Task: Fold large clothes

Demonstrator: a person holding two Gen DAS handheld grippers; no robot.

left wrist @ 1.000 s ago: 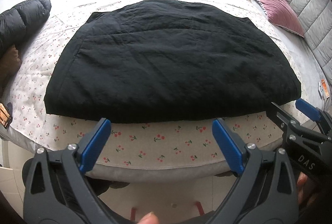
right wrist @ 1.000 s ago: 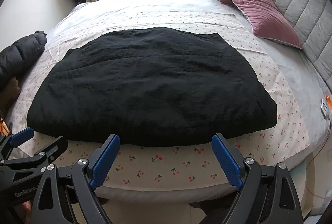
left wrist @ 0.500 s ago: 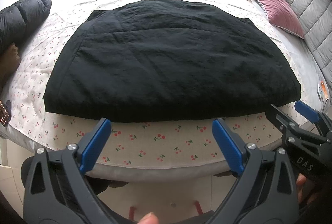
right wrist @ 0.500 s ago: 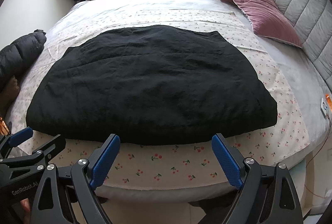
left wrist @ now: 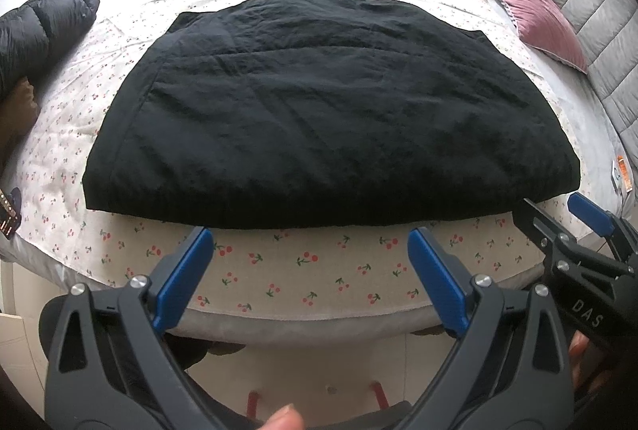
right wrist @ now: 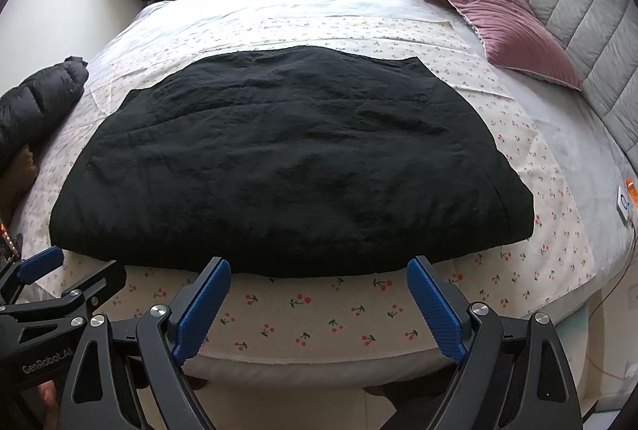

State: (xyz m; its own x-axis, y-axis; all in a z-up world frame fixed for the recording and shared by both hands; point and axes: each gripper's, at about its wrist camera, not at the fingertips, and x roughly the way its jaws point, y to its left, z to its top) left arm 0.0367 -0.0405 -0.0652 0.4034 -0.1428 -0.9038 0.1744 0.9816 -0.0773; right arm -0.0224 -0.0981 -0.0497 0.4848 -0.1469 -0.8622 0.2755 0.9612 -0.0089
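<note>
**Inspector A:** Location of the garment?

**Inspector B:** The large black quilted fabric garment (left wrist: 319, 111) lies flat on the white cherry-print cotton sheet (left wrist: 319, 266) that covers the bed (right wrist: 558, 135), with its near hem just short of the bed's near edge. A dark puffy padded jacket (left wrist: 40, 27) sits at the far left, and two rose velvet pillows (right wrist: 498, 11) lean against the grey headboard on the right.

**Inspector A:** State of the tools?

**Inspector B:** The left gripper (left wrist: 311, 270) hovers near the hem, jaws wide apart, nothing between them. The right gripper (right wrist: 319, 306) is the same: jaws spread wide, empty, just short of the near edge.

**Inspector A:** Risks?

**Inspector B:** In my judgement, the thick padding may slip from the blue pads (right wrist: 432, 314) if only the top layer is pinched. A low bite could catch the sheet as well and drag it. Uneven lifting would skew the fold.
</note>
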